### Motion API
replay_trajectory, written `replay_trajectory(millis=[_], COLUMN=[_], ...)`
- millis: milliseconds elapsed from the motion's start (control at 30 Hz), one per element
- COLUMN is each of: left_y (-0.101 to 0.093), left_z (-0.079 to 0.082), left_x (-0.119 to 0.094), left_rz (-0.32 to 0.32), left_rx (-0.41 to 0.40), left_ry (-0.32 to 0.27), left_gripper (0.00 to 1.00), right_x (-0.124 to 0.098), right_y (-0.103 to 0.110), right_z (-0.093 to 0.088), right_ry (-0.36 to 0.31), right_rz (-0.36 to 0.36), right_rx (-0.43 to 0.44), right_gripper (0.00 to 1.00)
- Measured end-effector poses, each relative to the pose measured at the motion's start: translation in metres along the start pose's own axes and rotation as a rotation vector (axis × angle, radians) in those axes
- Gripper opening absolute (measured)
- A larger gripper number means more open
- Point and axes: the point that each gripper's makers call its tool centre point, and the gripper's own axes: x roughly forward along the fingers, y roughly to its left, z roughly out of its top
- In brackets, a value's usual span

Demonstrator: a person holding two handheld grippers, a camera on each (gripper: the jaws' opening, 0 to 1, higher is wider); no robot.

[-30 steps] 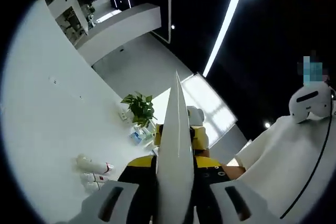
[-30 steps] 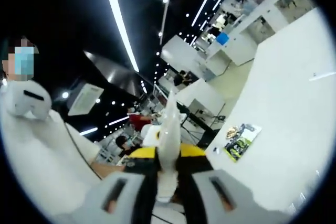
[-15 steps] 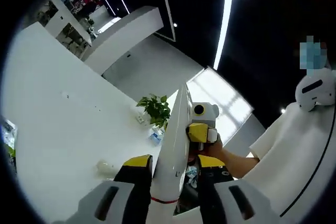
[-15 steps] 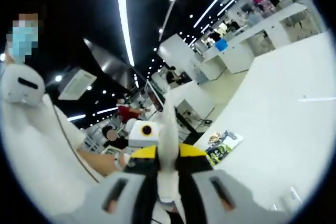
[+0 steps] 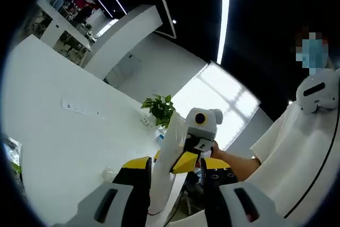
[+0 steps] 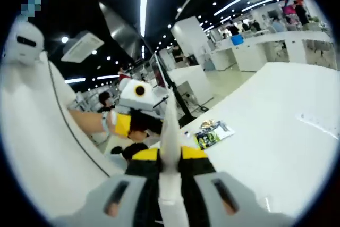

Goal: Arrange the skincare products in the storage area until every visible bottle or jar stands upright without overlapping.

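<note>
Left gripper (image 5: 175, 184): jaws narrow, clamped on one white tube (image 5: 169, 158), held in air above table (image 5: 48, 136). Right gripper (image 6: 171, 171): also closed on one white tube (image 6: 170, 131), tip up. Each gripper enters other's view.

Tubes look light, soft-walled, smooth: probably slippery, squeeze gently, take hold low on body.

Count: two tubes in grip, one small white bottle (image 5: 109, 174) near table's near edge, one plant (image 5: 159, 111) at far edge, one leaflet (image 6: 212, 133) on table.

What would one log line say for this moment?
left hand-held gripper: shut on white tube | right hand-held gripper: shut on white tube | white table: potted plant
</note>
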Motion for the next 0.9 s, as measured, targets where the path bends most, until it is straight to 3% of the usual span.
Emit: replay_trajectory(millis=[100,300,433,633,700,900], left_y=[0.009,-0.005,-0.006,-0.011,-0.012,-0.008], left_z=[-0.014,-0.042,-0.059,-0.069,-0.076,-0.073], left_x=[0.009,0.021,0.023,0.021,0.019,0.017], left_rz=[0.059,0.016,0.029,0.026,0.048,0.088], left_rx=[0.053,0.076,0.117,0.173,0.252,0.292], left_ry=[0.062,0.150,0.191,0.202,0.222,0.200], left_gripper=[0.37,0.25,0.21,0.13,0.09,0.04], right_x=[0.001,0.000,-0.002,-0.003,0.000,0.005], right_y=[0.006,0.022,0.030,0.041,0.043,0.037], right_z=[-0.013,-0.036,-0.052,-0.065,-0.068,-0.067], right_ry=[0.040,0.071,0.115,0.141,0.155,0.187], right_rz=[0.036,0.109,0.136,0.213,0.239,0.249], right_rx=[-0.063,-0.103,-0.117,-0.115,-0.122,-0.130], right_gripper=[0.11,0.11,0.11,0.12,0.13,0.17])
